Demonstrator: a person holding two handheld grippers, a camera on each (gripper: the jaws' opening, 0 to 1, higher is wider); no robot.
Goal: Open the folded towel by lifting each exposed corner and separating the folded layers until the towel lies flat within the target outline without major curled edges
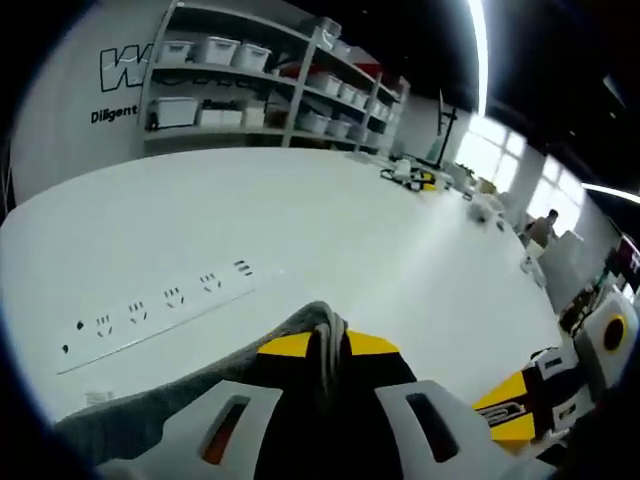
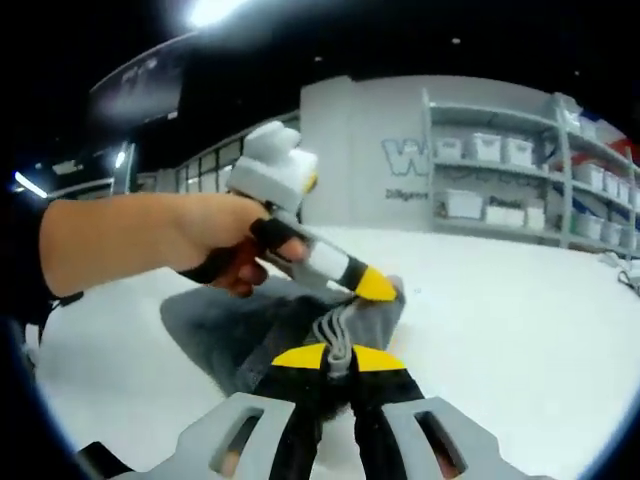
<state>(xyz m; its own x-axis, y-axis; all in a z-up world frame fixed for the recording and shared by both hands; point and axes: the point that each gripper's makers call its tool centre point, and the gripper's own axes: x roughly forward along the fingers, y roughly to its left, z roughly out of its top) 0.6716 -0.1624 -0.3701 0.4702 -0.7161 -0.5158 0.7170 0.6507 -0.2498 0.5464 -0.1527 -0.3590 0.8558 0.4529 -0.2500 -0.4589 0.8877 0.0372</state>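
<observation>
Right gripper view: the grey towel [image 2: 300, 330] is seen bunched on the white table [image 2: 520, 320], an edge clamped between the yellow-tipped jaws of the right gripper [image 2: 338, 358]. Its far edge is pinched by the left gripper [image 2: 375, 287], held in a hand [image 2: 215, 240]. Left gripper view: grey cloth is gripped between closed jaws, beside printed marks [image 1: 170, 298], with shelving [image 1: 260, 85] behind.

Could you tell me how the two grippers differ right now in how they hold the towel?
The left gripper pinches a towel edge that trails left of its jaws, above the table. The right gripper pinches bunched folds, the towel hanging ahead of it. Both are shut on grey cloth, lifted off the table.
</observation>
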